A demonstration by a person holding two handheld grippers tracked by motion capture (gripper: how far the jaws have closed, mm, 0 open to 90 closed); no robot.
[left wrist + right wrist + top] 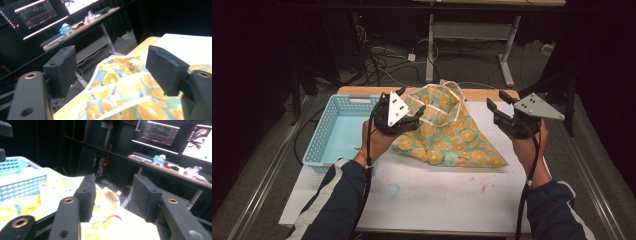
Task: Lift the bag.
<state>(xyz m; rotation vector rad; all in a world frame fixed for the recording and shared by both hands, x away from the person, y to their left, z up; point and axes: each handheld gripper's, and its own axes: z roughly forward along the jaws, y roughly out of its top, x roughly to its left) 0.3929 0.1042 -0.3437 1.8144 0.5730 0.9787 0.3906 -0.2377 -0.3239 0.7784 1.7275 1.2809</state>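
Observation:
A cloth bag point(452, 137) printed with orange slices on teal, with cream handles, lies crumpled on the white table cover point(437, 195). My left gripper point(411, 104) hovers at the bag's upper left edge, jaws open, with nothing pinched. In the left gripper view the bag point(120, 92) lies beyond and below the open left gripper point(112, 65). My right gripper point(498, 101) is held just off the bag's right side, apart from the cloth, its jaws also open. The right gripper view shows the right gripper point(113, 195) with an empty gap, the bag point(37, 205) off to the left.
A light blue plastic basket point(337, 130) stands on the table's left side, beside my left hand; it also appears in the right gripper view as the basket point(17, 182). A faint blue mark point(393, 190) stains the cover. Cables and desk legs point(430, 50) lie beyond the far edge.

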